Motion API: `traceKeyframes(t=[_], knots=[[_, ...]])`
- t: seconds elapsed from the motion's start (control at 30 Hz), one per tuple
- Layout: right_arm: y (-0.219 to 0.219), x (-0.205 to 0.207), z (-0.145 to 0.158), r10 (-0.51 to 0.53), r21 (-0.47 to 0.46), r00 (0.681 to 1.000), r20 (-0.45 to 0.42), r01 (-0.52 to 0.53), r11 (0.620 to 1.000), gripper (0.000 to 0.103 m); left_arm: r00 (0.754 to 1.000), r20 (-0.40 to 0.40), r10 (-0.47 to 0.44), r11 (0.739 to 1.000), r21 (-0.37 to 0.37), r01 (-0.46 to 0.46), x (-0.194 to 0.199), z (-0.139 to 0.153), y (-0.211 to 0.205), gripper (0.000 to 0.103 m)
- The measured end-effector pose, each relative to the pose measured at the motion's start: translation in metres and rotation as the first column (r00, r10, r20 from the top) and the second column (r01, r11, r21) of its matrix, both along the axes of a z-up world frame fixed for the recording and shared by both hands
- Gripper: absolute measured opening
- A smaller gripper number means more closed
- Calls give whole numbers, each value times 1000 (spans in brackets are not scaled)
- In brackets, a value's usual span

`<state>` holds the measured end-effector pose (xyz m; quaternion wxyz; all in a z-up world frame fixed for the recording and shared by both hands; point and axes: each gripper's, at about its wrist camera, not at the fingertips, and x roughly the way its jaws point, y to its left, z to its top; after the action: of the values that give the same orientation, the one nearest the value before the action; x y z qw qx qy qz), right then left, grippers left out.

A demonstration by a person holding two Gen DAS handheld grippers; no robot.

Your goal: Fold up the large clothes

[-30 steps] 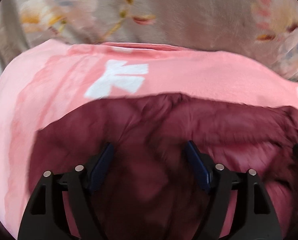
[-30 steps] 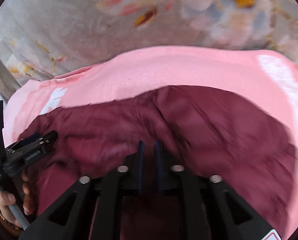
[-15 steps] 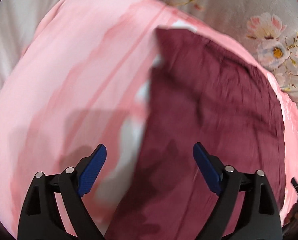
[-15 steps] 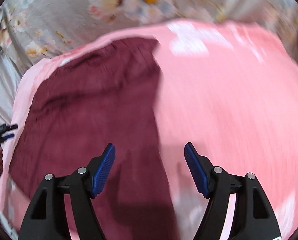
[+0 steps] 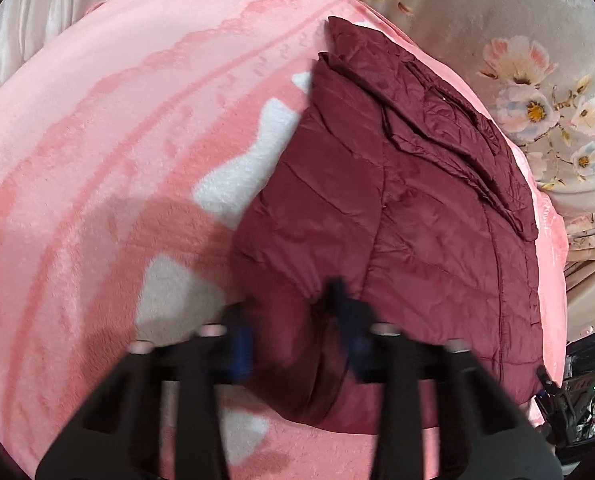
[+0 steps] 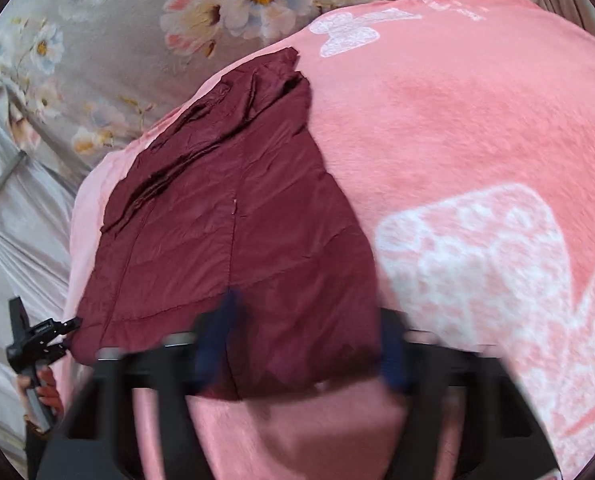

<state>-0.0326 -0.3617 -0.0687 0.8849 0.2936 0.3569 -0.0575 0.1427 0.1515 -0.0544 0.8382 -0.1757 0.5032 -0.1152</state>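
Observation:
A maroon quilted jacket (image 5: 409, 216) lies folded into a long panel on a pink blanket (image 5: 97, 152); it also shows in the right wrist view (image 6: 233, 240). My left gripper (image 5: 293, 336) is blurred, its jaws partly closed around the jacket's near left corner. My right gripper (image 6: 305, 344) is blurred and open, its jaws straddling the jacket's near right corner. The left gripper also shows in the right wrist view (image 6: 53, 336) at the jacket's far corner.
The pink blanket (image 6: 477, 140) has white butterfly patterns and covers the bed. A grey floral sheet (image 5: 537, 80) lies beyond it. Cluttered items (image 5: 585, 380) sit at the far right edge.
Both grippers dropped to the jacket's near edge. The left jaws have narrowed onto the left corner. The right jaws stay wide at the right corner. A second ago both were low over the jacket, the right one shut.

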Motion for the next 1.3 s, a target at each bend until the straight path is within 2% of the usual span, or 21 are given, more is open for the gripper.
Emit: traceKeyframes(t=[0.1, 0.3, 0.43, 0.53, 0.63, 0.7, 0.8, 0.87, 1.0, 1.1, 1.23, 1.3], knots=[[7, -18, 16, 2, -6, 998, 57, -2, 1000, 7, 1000, 31, -2, 1000, -18, 3, -12, 15, 5, 6], [36, -92, 67, 87, -120, 985, 148, -69, 990, 6, 991, 112, -68, 997, -39, 73, -64, 64, 34, 5], [50, -147, 107, 114, -158, 970, 213, -81, 984, 6, 984, 154, -91, 990, -91, 106, -113, 98, 59, 5], [51, -173, 137, 112, -151, 949, 296, -69, 986, 6, 967, 238, -91, 987, -108, 120, -141, 134, 66, 5], [48, -175, 173, 94, -158, 912, 398, -33, 987, 6, 941, 329, -83, 985, -114, 127, -148, 172, 66, 5], [44, -158, 193, 84, -162, 892, 444, -12, 987, 6, 921, 381, -81, 988, -90, 124, -139, 193, 59, 5], [33, -111, 212, 52, -185, 878, 475, 42, 982, 6, 904, 424, -58, 994, -59, 92, -101, 215, 41, 5], [20, -67, 214, 4, -160, 884, 468, 81, 984, 6, 902, 430, -32, 998, -32, 51, -64, 224, 22, 5], [2, 13, 199, -54, -160, 909, 414, 131, 978, 6, 909, 416, -11, 996, 88, -28, 14, 227, -26, 5], [-10, 71, 172, -89, -158, 939, 333, 148, 976, 6, 929, 370, 0, 980, 186, -74, 73, 202, -56, 6], [-22, 124, 126, -118, -181, 969, 216, 159, 971, 6, 964, 264, 24, 956, 276, -99, 140, 143, -79, 9], [-25, 143, 104, -130, -192, 977, 169, 162, 968, 8, 976, 214, 34, 938, 332, -105, 161, 112, -87, 11]])
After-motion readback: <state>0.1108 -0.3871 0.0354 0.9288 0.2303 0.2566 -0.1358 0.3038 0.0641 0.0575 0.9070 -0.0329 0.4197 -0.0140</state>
